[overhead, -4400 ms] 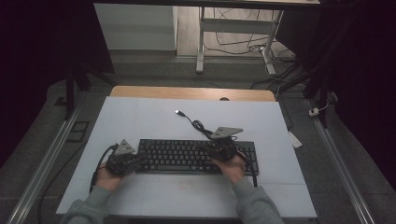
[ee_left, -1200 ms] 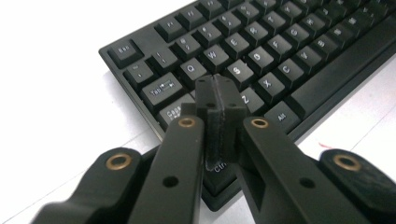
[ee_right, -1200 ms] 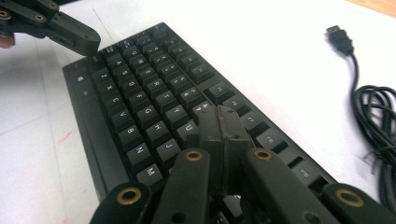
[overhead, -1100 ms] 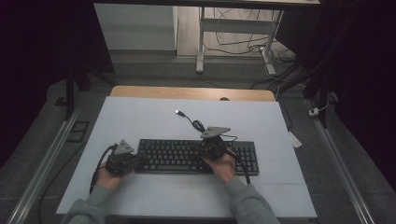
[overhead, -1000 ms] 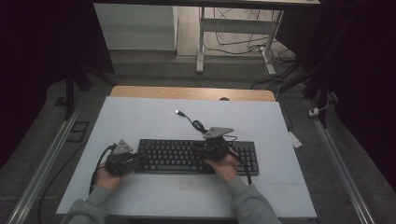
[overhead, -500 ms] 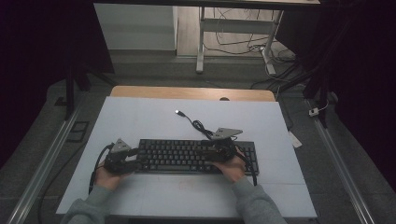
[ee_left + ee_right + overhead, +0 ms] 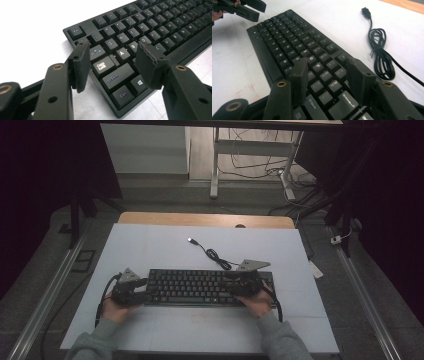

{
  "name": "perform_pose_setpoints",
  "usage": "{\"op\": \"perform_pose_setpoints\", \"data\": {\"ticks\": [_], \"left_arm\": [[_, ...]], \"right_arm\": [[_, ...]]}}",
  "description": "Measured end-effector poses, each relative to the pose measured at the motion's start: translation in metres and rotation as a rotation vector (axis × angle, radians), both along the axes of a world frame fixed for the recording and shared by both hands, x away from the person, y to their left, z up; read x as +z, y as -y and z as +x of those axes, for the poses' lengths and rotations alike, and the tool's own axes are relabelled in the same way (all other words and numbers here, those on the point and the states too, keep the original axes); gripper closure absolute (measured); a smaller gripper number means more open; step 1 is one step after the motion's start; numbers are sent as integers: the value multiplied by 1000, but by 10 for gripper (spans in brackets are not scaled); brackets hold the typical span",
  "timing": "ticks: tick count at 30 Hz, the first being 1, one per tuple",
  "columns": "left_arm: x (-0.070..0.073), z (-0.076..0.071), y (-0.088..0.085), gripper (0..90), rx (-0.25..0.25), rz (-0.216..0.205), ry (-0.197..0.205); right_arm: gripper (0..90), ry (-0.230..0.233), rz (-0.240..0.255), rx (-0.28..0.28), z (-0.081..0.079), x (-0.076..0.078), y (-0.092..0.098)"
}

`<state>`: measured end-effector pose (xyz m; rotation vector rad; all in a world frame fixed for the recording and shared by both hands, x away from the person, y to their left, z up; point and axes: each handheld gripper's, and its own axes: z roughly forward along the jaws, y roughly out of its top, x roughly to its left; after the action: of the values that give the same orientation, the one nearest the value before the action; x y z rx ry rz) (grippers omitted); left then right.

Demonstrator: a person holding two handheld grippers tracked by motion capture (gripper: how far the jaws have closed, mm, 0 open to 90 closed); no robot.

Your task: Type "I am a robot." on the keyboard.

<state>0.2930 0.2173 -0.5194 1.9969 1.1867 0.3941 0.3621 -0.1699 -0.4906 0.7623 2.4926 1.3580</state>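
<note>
The left gripper (image 7: 112, 60) hovers with its jaws apart over the left end of a black keyboard (image 7: 205, 287); they have just been opening, and nothing is pinched between them. The right gripper (image 7: 328, 75), likewise spread and gripping nothing, hangs over the right end. The keyboard lies near the table's (image 7: 150, 240) near edge, long axis running left to right, keys up. Its cable (image 7: 215, 255) trails toward the far side. A jaw pad might catch a keycap and drag the board askew.
</note>
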Motion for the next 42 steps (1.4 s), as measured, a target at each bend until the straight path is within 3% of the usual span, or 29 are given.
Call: {"op": "perform_pose_setpoints", "data": {"ticks": [5, 13, 20, 26, 33, 39, 42], "left_arm": [[1, 1, 0, 440, -2, -4, 2], [11, 5, 5, 425, -48, -7, 2], [25, 13, 18, 416, -152, -2, -9], [32, 20, 38, 419, -239, 36, -15], [38, 28, 57, 477, -307, 47, -24], [32, 28, 69, 544, -344, 73, -45], [29, 25, 72, 601, -359, 65, -56]], "right_arm": [[529, 2, 3, -10, -1, 0, 4], [529, -1, 1, -9, -2, -1, 5], [526, -2, 0, -12, -4, -2, 7], [524, -8, -5, -18, -6, -3, 8], [524, -9, -8, -25, -7, -5, 11], [524, -9, -9, -25, -7, -5, 12], [524, -4, -15, -23, -7, -5, 12]]}}
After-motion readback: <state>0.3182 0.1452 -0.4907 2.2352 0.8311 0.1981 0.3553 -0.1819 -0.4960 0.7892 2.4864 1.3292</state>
